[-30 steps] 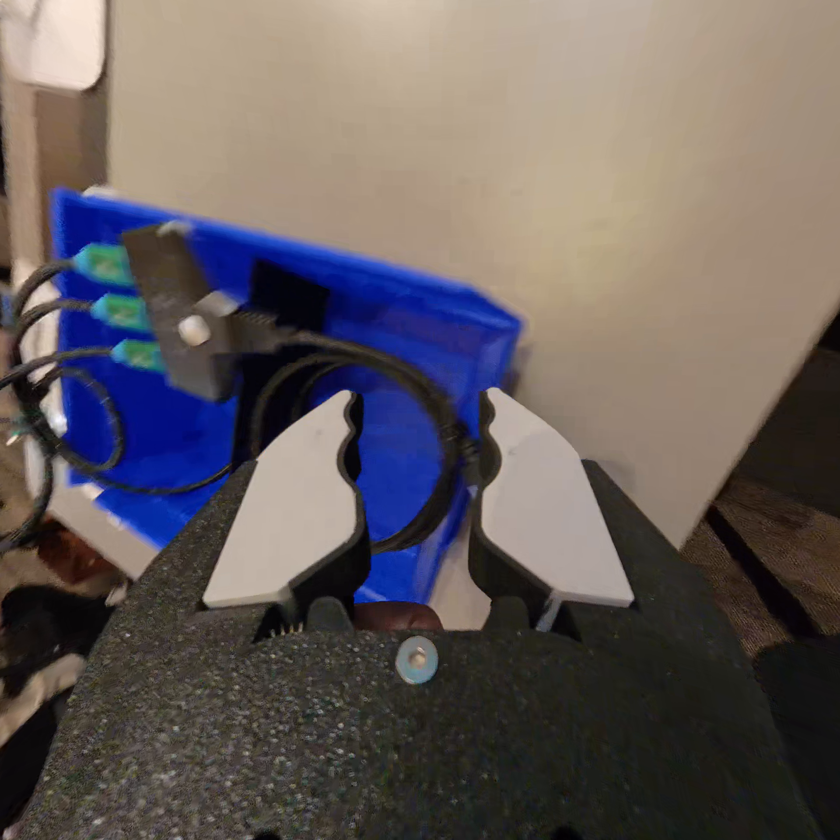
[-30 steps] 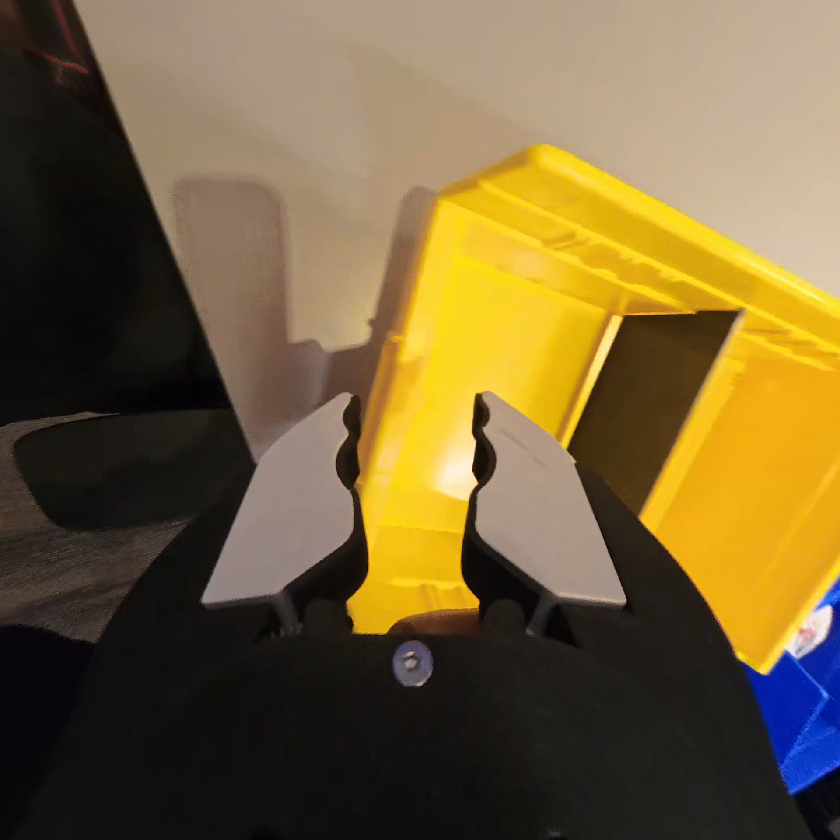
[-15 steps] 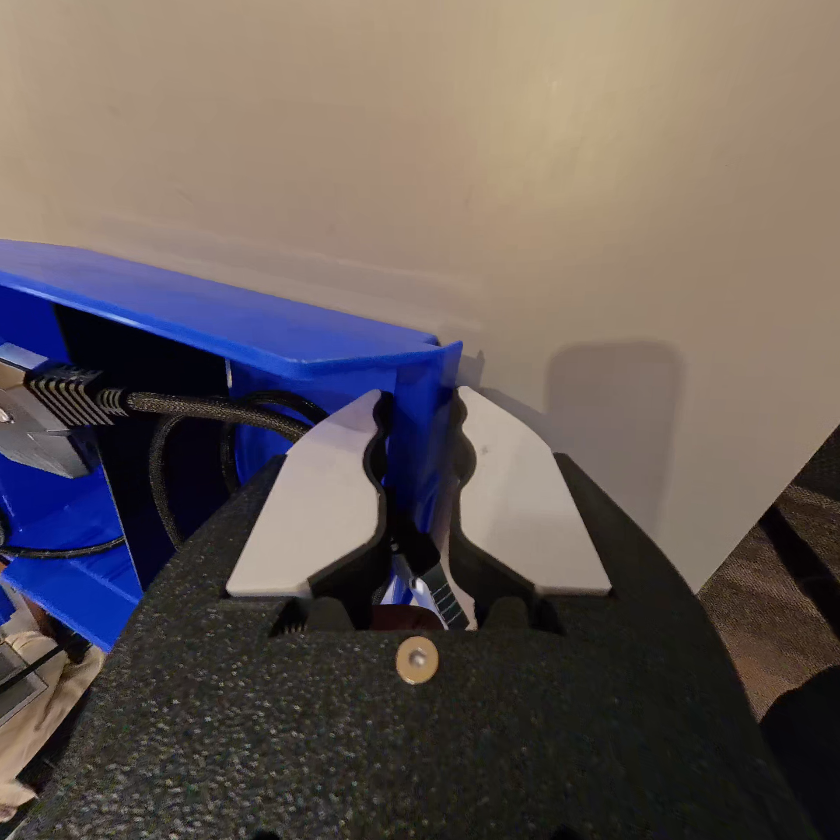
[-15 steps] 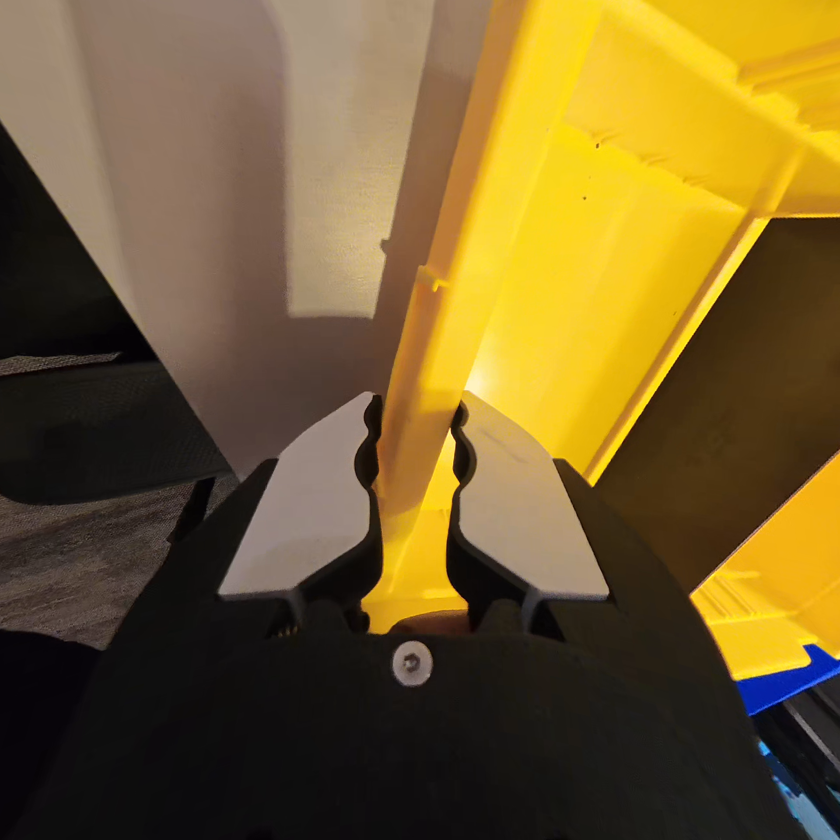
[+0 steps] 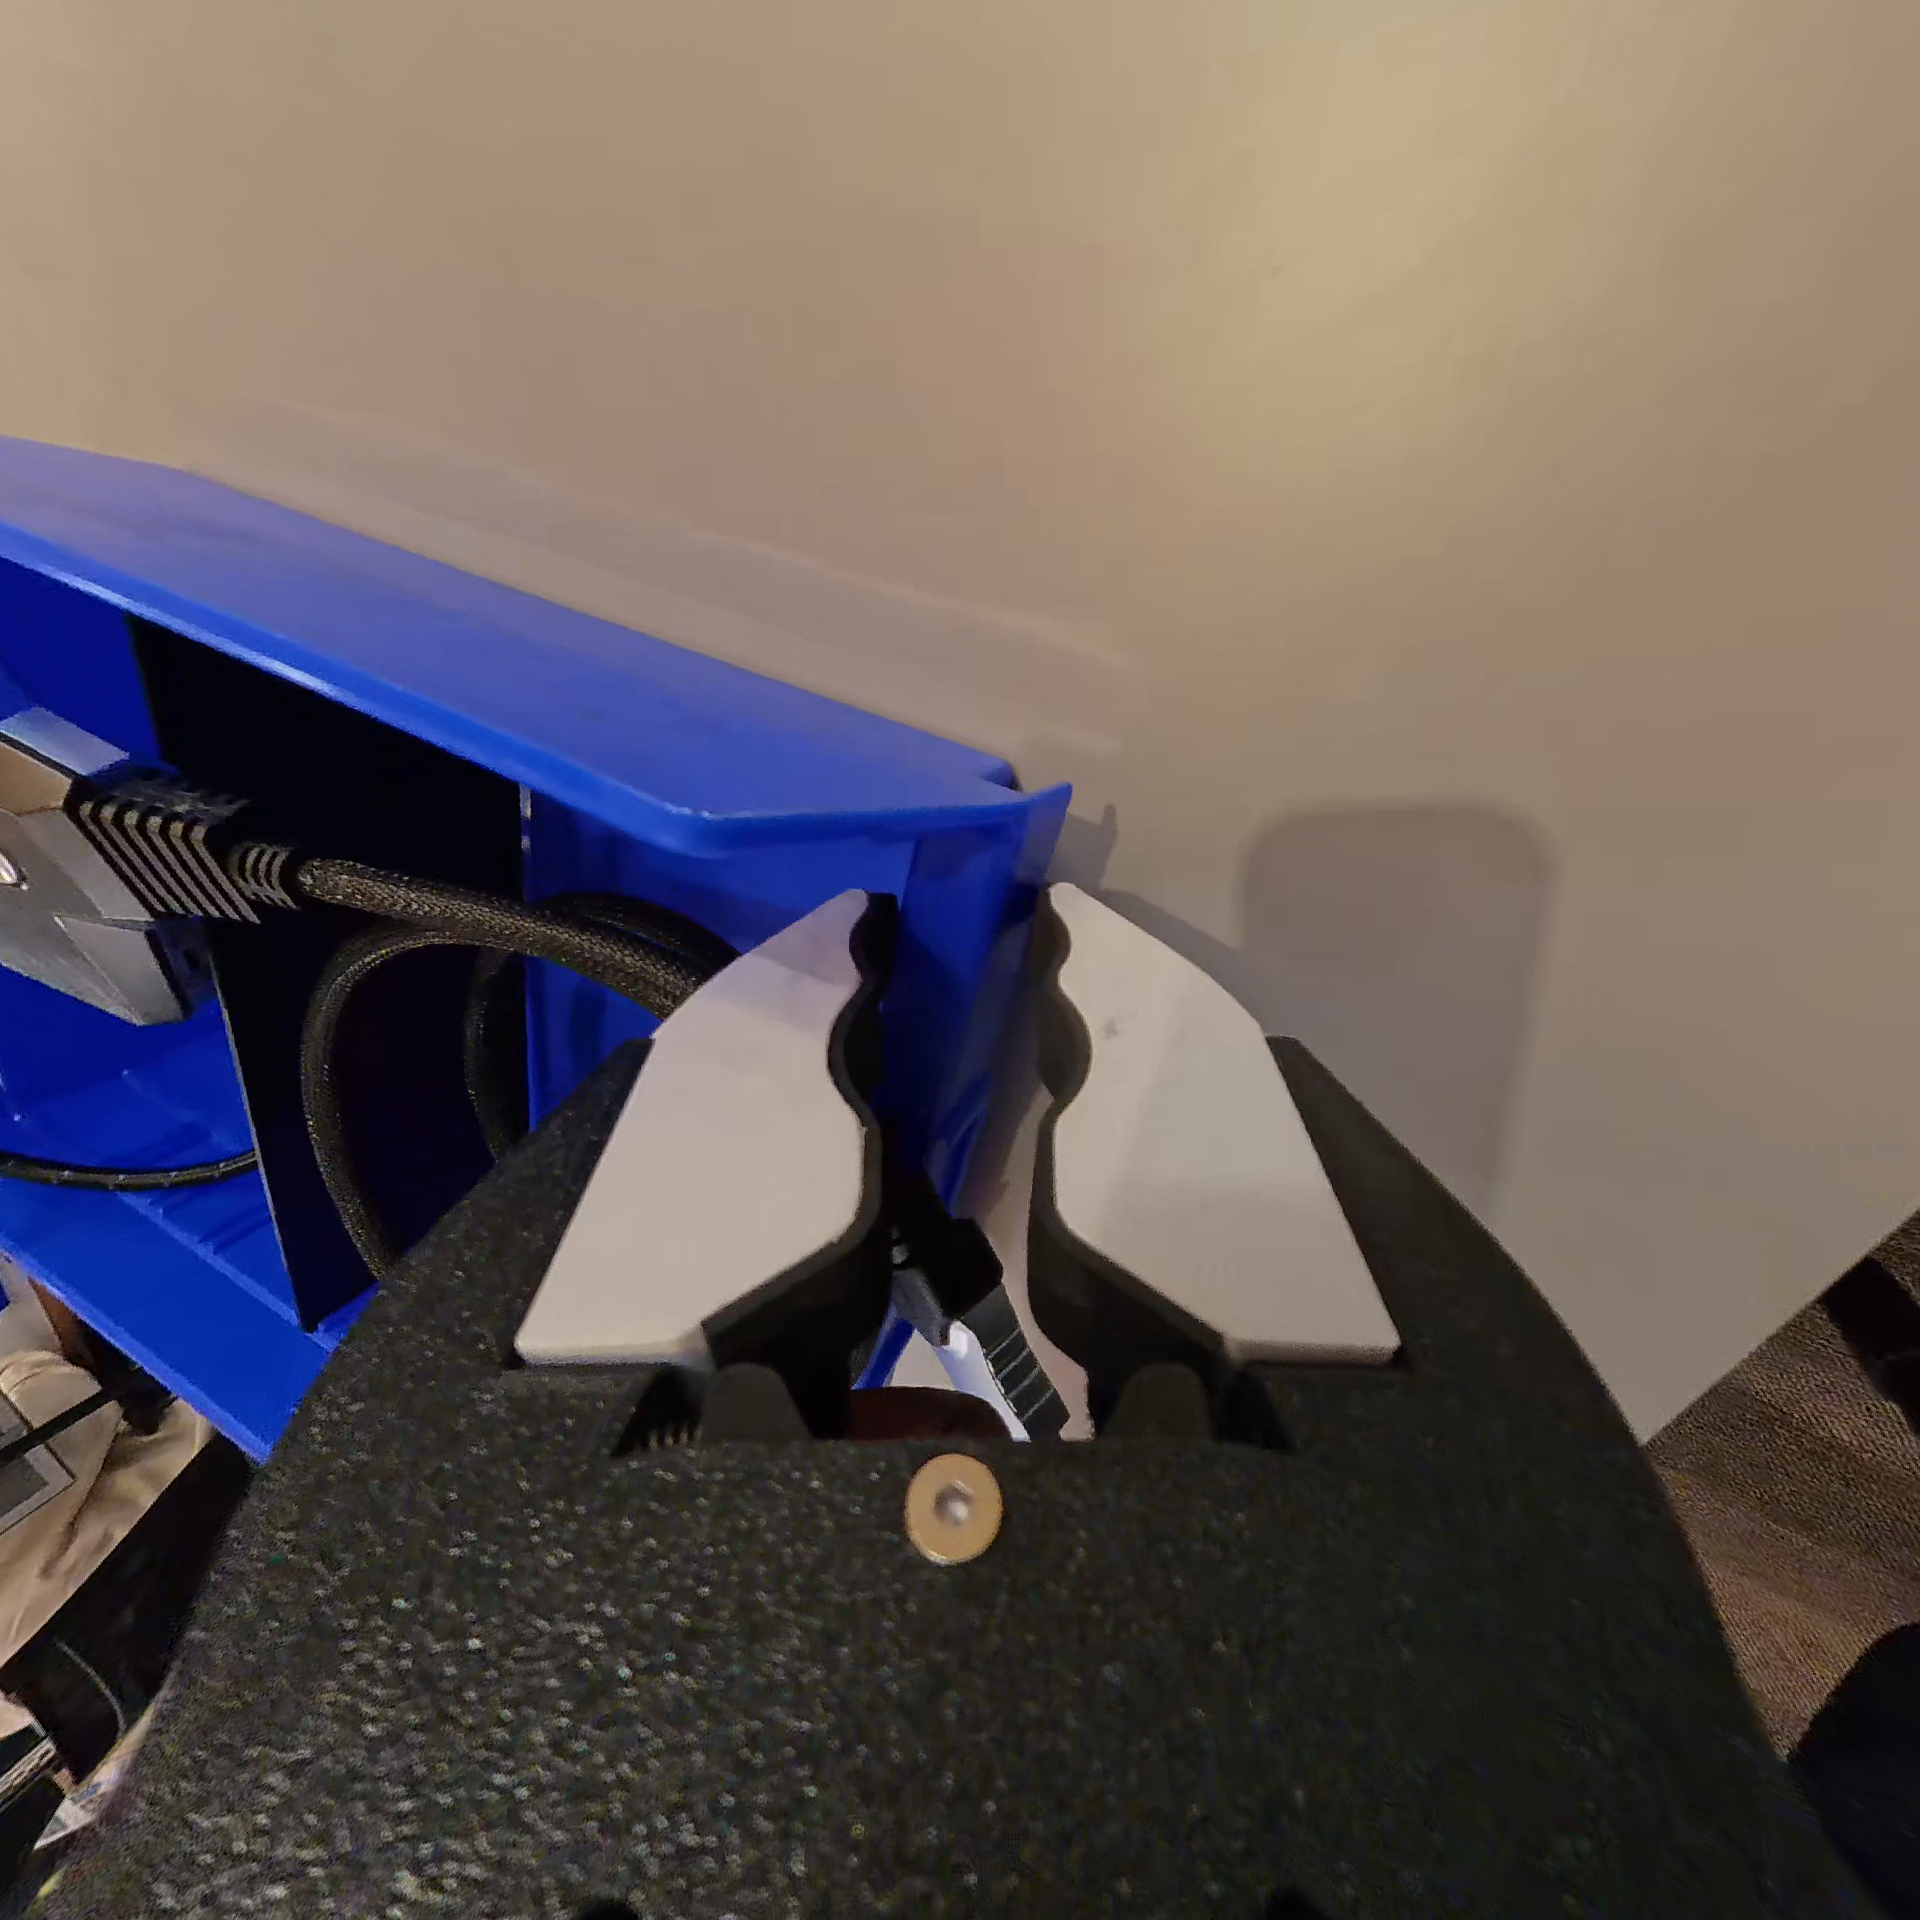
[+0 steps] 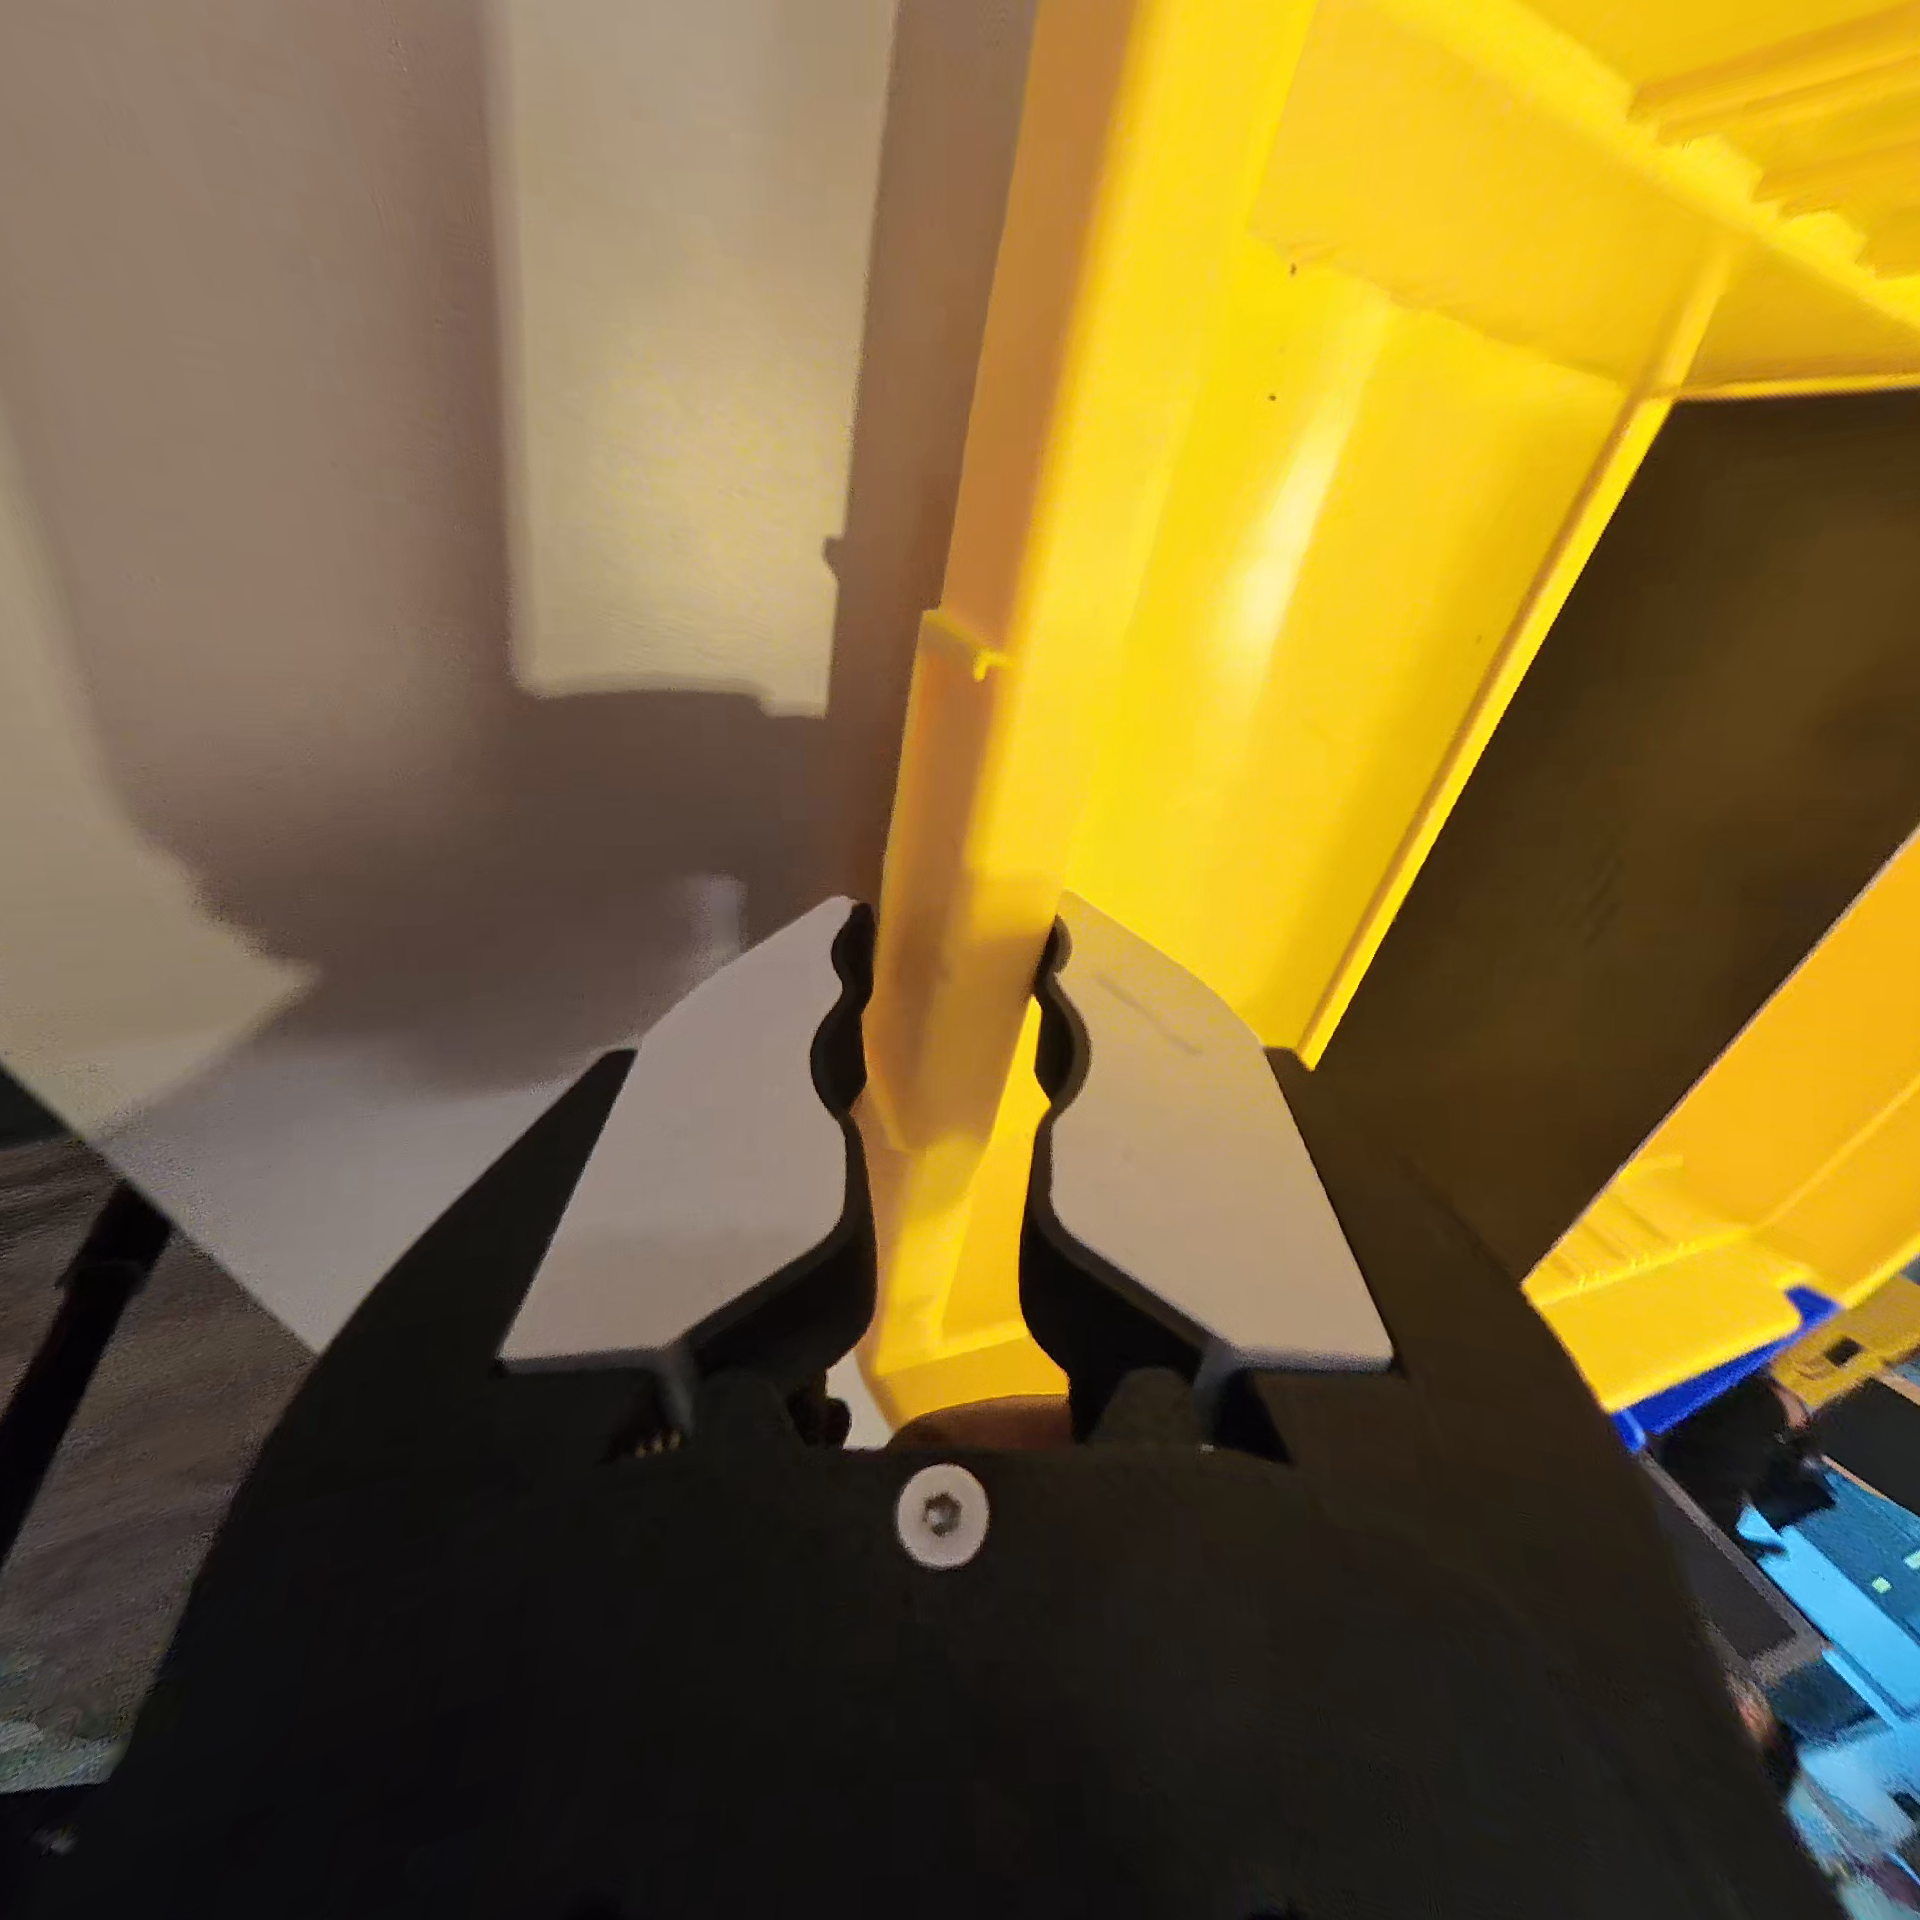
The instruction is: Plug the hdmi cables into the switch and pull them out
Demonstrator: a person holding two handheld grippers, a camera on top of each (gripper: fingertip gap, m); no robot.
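The left gripper (image 5: 956, 997) has its jaws clamped on the end wall of the blue bin (image 5: 644, 758). The right gripper (image 6: 951, 997) has its jaws clamped on the side wall of the yellow bin (image 6: 1195, 520). Both bins stand on the pale surface (image 5: 1247, 312).

Inside the blue bin, a braided black cable (image 5: 499, 914) loops just behind the gripped wall. Its plug (image 5: 166, 852) sits in a grey switch (image 5: 73, 935) at the bin's far end.

Judgement: the step in hand is handling the bins, not the cables; whether this is setup or clearing away cannot be told. No plugging or pulling is under way.

The next move calls for setting both bins steady, parting both pairs of jaws, then reaching into the blue bin for the plug.
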